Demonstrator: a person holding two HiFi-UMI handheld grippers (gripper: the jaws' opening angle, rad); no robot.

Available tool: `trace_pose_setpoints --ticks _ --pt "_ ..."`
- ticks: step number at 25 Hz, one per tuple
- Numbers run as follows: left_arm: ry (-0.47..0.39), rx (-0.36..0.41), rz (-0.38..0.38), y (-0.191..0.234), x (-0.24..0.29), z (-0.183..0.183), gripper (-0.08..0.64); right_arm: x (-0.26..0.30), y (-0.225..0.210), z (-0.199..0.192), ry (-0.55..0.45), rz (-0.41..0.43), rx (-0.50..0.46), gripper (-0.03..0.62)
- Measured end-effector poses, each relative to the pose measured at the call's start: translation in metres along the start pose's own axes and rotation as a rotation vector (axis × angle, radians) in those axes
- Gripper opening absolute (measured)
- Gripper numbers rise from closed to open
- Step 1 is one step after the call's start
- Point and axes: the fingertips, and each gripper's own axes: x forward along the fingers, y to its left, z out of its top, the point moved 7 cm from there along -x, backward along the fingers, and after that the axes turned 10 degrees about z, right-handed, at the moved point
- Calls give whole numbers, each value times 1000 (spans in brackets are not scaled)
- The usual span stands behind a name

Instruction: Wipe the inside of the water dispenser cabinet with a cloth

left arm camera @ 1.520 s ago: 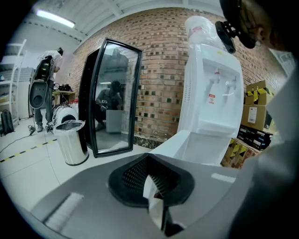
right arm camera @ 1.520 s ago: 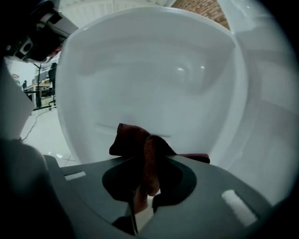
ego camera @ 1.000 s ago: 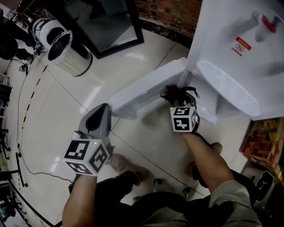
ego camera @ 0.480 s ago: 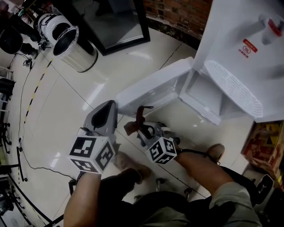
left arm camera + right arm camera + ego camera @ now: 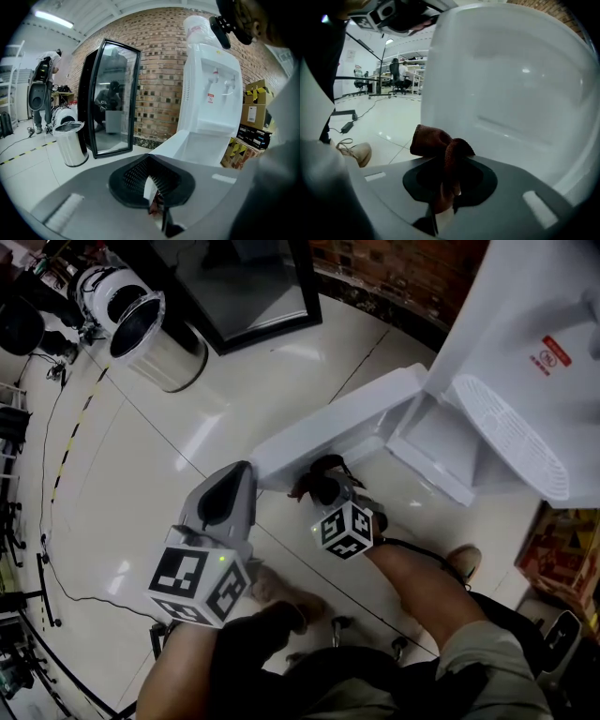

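Note:
The white water dispenser [image 5: 525,352] stands at the right with its lower cabinet door [image 5: 328,432] swung open to the left. My right gripper [image 5: 319,486] is shut on a brown cloth [image 5: 307,486] and sits at the door's free end, away from the cabinet opening [image 5: 441,442]. In the right gripper view the cloth [image 5: 440,145] bunches up out of the jaws, with the door's white inner face [image 5: 511,84] close ahead. My left gripper [image 5: 239,476] is shut and holds nothing, low at the left, just short of the door's end. The left gripper view shows the dispenser [image 5: 211,108] beyond the shut jaws.
A steel bin [image 5: 155,338] stands at the upper left on the tiled floor. A black-framed glass panel [image 5: 244,287] leans by the brick wall. Cardboard boxes [image 5: 562,549] sit at the right. Cables [image 5: 47,474] run along the left. The person's shoes [image 5: 281,592] are below the grippers.
The right gripper, with the cloth in it, has left the cabinet opening and moved left along the open door to its free end, rolling as it went. The left gripper has stayed put.

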Motion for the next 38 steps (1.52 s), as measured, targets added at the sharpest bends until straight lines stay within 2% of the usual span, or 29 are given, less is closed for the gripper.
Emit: trace_pose_setpoints --ticks 8,15,18,27,29,32,34,38 --pt "10 -20 -18 0 3 2 0 3 -53 -23 35 -142 163 71" --pt "7 -19 -14 2 2 3 0 -30 -108 -60 71 -392 405 69" --pt "10 -19 -8 1 3 3 0 -49 -127 -70 77 -467 450 69" --pt "14 -23 -2 -2 3 3 0 -85 -144 -98 114 -623 595 67" --pt "13 -21 -1 -4 3 3 0 -91 -152 -101 115 -624 596 67" --pt "14 -25 1 -4 4 3 0 -92 -143 -93 101 -581 533 69" --pt "11 -27 1 -3 4 4 0 -84 -121 -81 78 -508 464 69" --pt "10 -32 0 -4 4 4 0 -56 -60 -48 -1 -291 271 71"
